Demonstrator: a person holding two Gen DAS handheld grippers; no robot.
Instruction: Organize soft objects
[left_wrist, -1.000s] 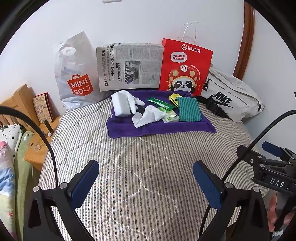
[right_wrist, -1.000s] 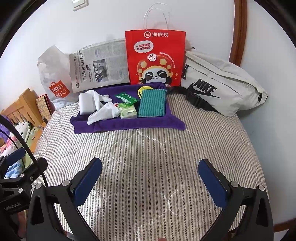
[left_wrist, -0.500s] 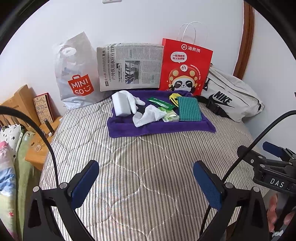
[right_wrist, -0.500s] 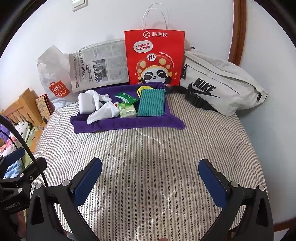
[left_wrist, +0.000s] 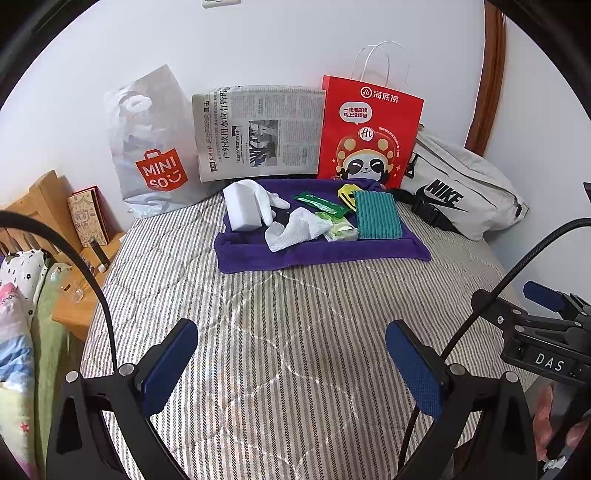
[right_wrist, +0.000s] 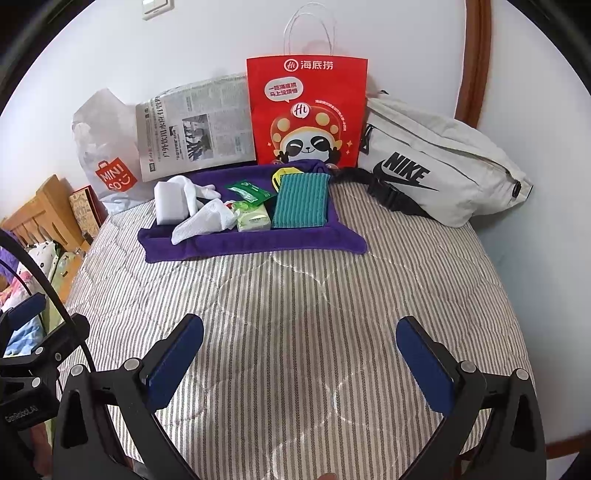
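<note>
A purple towel lies on the striped bed at the far side. On it sit a white sponge block, a white glove, a crumpled white cloth, a green sachet, a light green tissue pack, a yellow item and a teal striped cloth. My left gripper and right gripper are open and empty, well short of the towel.
Against the wall stand a Miniso plastic bag, a newspaper, a red paper bag and a white Nike waist bag. A wooden bedside stand and bedding lie left.
Both views have shifted very slightly; the grippers stay open and nothing on the towel has moved.
</note>
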